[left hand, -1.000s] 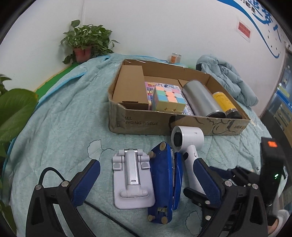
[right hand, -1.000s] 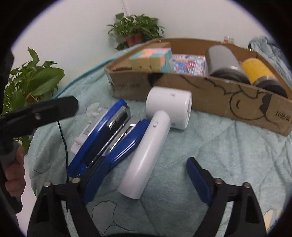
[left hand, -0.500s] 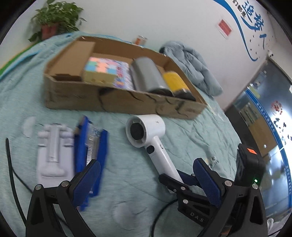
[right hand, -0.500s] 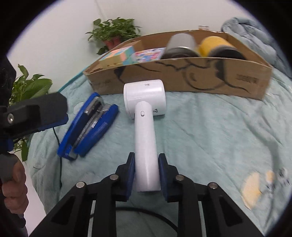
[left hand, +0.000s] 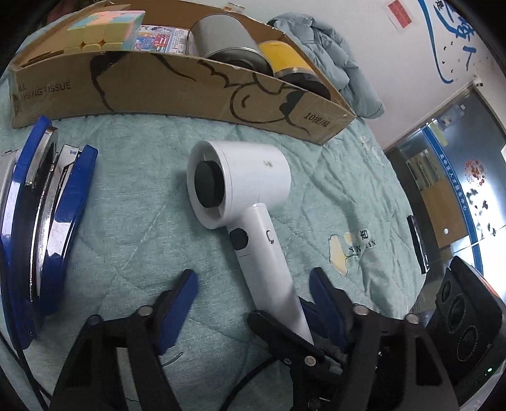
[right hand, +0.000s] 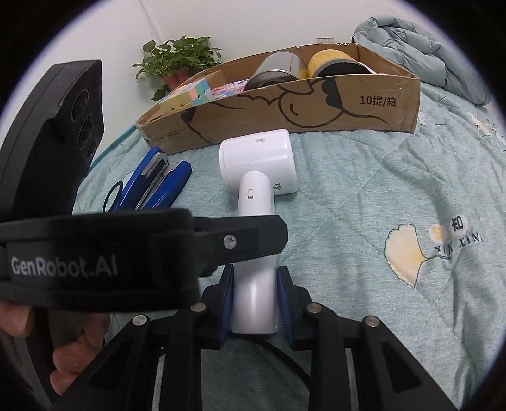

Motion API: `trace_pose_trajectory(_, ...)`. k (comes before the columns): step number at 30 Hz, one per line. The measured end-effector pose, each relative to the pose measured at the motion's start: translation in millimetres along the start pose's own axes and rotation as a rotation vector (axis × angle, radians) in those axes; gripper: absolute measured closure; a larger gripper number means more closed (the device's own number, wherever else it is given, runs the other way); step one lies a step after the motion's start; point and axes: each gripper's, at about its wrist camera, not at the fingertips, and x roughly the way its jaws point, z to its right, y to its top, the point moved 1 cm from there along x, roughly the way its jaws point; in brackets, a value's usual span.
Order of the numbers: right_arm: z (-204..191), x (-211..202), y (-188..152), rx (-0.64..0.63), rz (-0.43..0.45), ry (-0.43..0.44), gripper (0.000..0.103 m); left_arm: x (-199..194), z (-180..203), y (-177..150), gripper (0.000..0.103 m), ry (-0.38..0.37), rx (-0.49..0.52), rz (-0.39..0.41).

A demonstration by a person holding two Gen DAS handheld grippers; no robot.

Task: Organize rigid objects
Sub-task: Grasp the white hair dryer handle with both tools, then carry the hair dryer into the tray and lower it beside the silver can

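Note:
A white hair dryer [left hand: 240, 186] lies on the teal quilt in front of a cardboard box [left hand: 177, 85]. My right gripper [right hand: 254, 284] is shut on the dryer's handle [right hand: 254, 278] near its end; it also shows in the left wrist view [left hand: 316, 319]. My left gripper [left hand: 253, 291] is open, its fingers on either side of the handle, above the right gripper. A blue stapler [left hand: 47, 215] lies open at the left; it also shows in the right wrist view [right hand: 155, 183].
The box holds a pastel cube [left hand: 101, 28], a silver can [left hand: 227, 38], a yellow can [left hand: 291, 63] and a printed pack. A folded blue jacket [right hand: 420, 47] lies behind it. A potted plant [right hand: 177, 60] stands at the wall.
My left gripper has moved in low over the dryer's handle and now straddles it. My right gripper stays shut on the handle. The stapler has slid to the left edge of view.

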Motion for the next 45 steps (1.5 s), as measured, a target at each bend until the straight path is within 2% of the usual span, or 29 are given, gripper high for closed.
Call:
trace_pose_trajectory(1, -0.9, 2.4, 2.0, -0.004, 0.0, 0.001, 0.077, 0.8, 0.7, 0.4, 0.04, 0.006, -0.002, 0.002)
trace_pose_trajectory(3, -4.0, 4.3, 2.1, -0.015, -0.001, -0.001, 0.076, 3.7, 1.0, 1.3, 0.054, -0.01, 0.001, -0.005)
trace_pose_trajectory(7, -5.0, 5.2, 2.7, -0.024, -0.004, -0.001, 0.077, 10.9, 4.1, 0.8, 0.068, -0.052, -0.004, -0.024)
trace_pose_trajectory(17, -5.5, -3.7, -0.9, -0.032, 0.006, 0.004, 0.078, 0.2, 7.8, -3.9, 0.069, -0.042, 0.01, 0.01)
trace_pose_trajectory(27, -18.4, -19.6, 11.6, -0.075, 0.082, -0.014, 0.078, -31.8, 12.9, 6.0, 0.07, -0.038, 0.043, 0.103)
trace_pose_trajectory(36, -40.9, -34.4, 43.1, -0.137, 0.19, -0.011, 0.078, -79.0, 16.1, 36.7, 0.071, -0.02, 0.088, 0.219)
trace_pose_trajectory(45, -57.8, -34.5, 80.7, -0.173, 0.281, -0.015, 0.077, -105.9, 14.2, 82.4, 0.071, 0.012, 0.143, 0.285)
